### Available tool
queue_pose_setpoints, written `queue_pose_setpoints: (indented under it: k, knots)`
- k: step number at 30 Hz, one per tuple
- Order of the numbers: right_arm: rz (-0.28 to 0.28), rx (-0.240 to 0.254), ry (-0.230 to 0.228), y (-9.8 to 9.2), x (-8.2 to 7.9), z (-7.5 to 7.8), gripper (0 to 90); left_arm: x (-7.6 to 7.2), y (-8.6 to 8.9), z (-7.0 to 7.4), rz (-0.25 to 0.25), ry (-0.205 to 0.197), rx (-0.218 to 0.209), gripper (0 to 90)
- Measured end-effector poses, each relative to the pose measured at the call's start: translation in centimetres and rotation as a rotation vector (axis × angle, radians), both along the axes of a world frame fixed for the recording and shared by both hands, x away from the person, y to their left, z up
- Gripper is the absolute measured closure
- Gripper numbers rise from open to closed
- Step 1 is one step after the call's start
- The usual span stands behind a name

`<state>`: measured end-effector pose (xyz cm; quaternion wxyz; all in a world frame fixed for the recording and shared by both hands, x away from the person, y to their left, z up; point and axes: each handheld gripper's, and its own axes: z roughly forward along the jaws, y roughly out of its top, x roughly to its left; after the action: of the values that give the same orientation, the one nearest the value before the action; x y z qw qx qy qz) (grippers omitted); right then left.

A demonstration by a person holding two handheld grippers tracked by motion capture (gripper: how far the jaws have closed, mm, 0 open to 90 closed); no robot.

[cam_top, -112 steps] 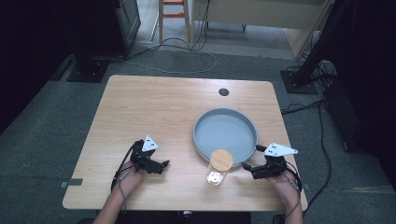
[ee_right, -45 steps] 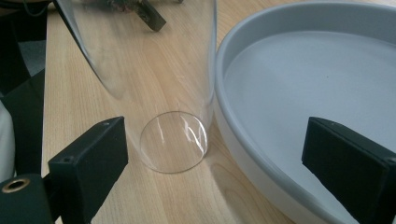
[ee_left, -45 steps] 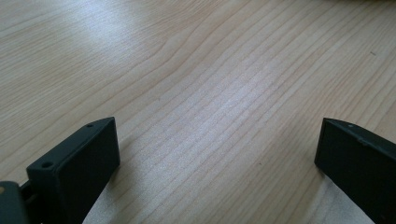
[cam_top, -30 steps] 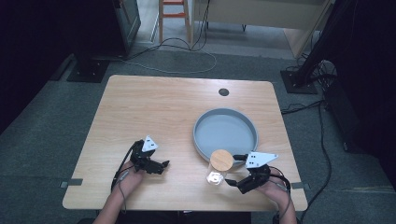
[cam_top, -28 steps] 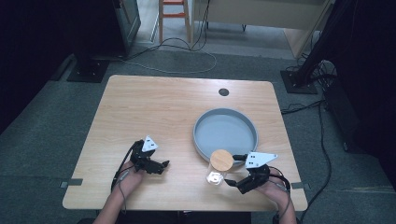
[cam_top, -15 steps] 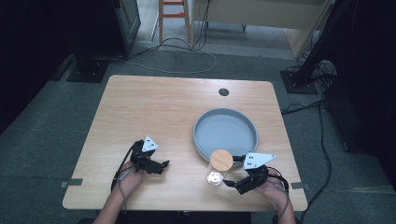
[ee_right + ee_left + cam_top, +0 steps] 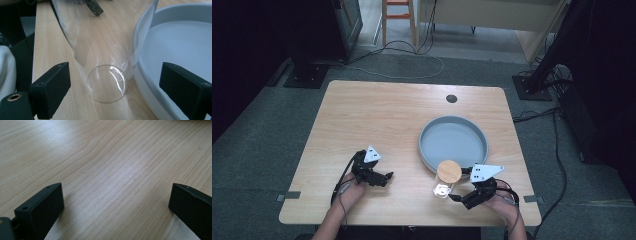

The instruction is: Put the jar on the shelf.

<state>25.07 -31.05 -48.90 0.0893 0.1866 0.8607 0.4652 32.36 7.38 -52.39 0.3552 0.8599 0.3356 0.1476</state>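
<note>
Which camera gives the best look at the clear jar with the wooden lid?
The high view: the whole jar shows there, lid and all, beside the grey tray. The right gripper view shows its glass base and lower wall close up. The left gripper view shows bare table.

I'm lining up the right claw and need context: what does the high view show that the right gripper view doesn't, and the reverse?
High view alone: the jar's wooden lid, the left claw resting apart on the table, and the whole grey tray. Right gripper view alone: the jar's clear round base standing between the right claw's open jaws, neither pad touching the glass, close beside the tray rim. Both share: jar, tray, wooden tabletop.
</note>
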Motion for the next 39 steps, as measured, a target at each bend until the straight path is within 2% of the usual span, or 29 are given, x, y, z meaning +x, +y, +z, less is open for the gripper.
queue_pose_setpoints:
  k: [8, 23, 39]
  knots:
    - [0.008, -0.003, 0.005, 0.4, 0.1, -0.2, 10.0, 0.0, 0.0, 0.0, 0.000, 0.000, 0.000, 0.0]
    - [0.013, 0.021, 0.003, 0.7, 0.2, -0.3, 10.2, 0.0, 0.0, 0.0, 0.000, 0.000, 0.000, 0.0]
    - [0.015, 0.020, -0.016, 1.4, 0.1, -0.3, 10.3, 0.0, 0.0, 0.0, 0.001, 0.000, -0.001, 0.0]
